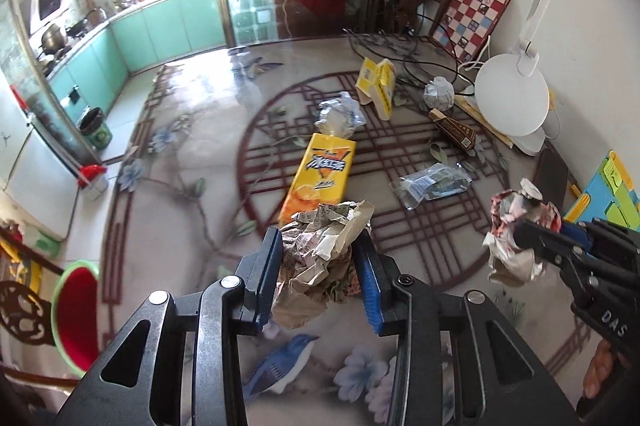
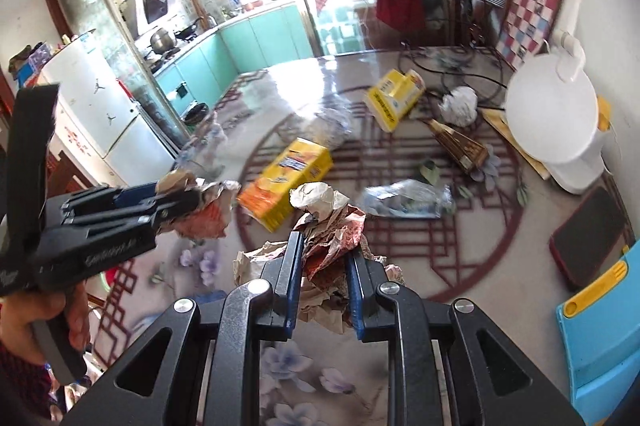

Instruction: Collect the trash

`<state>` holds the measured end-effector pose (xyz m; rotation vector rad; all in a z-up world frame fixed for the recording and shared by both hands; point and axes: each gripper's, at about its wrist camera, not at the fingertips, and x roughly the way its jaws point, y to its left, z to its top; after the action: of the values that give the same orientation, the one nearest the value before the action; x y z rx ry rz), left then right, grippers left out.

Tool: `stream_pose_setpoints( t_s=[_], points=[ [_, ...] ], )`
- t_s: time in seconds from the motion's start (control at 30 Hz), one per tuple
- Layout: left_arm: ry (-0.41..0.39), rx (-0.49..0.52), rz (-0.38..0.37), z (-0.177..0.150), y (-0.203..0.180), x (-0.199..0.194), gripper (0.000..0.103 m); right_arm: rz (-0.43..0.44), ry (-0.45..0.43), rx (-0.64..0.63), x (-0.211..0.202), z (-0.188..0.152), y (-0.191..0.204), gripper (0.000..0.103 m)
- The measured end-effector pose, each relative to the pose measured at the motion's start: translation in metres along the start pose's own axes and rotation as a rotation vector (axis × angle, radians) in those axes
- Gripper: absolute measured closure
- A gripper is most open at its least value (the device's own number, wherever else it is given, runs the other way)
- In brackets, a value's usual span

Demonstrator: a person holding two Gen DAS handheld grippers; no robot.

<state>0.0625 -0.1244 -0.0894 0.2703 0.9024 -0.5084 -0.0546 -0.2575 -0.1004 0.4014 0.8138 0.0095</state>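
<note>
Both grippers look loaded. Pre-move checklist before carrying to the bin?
1. Left gripper closed on its crumpled printed paper wad: ok, pads press both sides.
2. Right gripper closed on its red-and-white crumpled paper wad: ok.
3. Both wads lifted off the table: cannot tell; they look raised, but the wrist views don't settle it.
4. The grippers apart from each other: ok, a gap shows between them in both views.
5. Drop target: the red bin with a green rim shows beyond the table's left edge: ok.
6. Trash left on the table: not ok; the yellow drink carton and clear plastic wrapper remain.
</note>
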Motion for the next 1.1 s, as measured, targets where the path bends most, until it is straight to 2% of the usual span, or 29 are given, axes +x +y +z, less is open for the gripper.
stream_pose_setpoints(
  t_s=[0.27, 0.67, 1.1],
  points=[
    [-0.024, -0.082, 0.038, -0.016, 0.033, -0.026, 0.068, 0.041, -0.025, -0.076, -0.004, 0.011, 0.043, 0.085],
    [-0.074, -0.131, 0.114, -0.028, 0.065, -0.059, 0.068, 0.084, -0.052, -0.133, -0.007, 0.021, 0.086, 0.085],
    [-0.087, -0.185, 0.132, -0.034, 0.092, -0.069, 0.068, 0.118, -0.055, -0.182, -0.002, 0.026, 0.121, 0.084]
  ],
)
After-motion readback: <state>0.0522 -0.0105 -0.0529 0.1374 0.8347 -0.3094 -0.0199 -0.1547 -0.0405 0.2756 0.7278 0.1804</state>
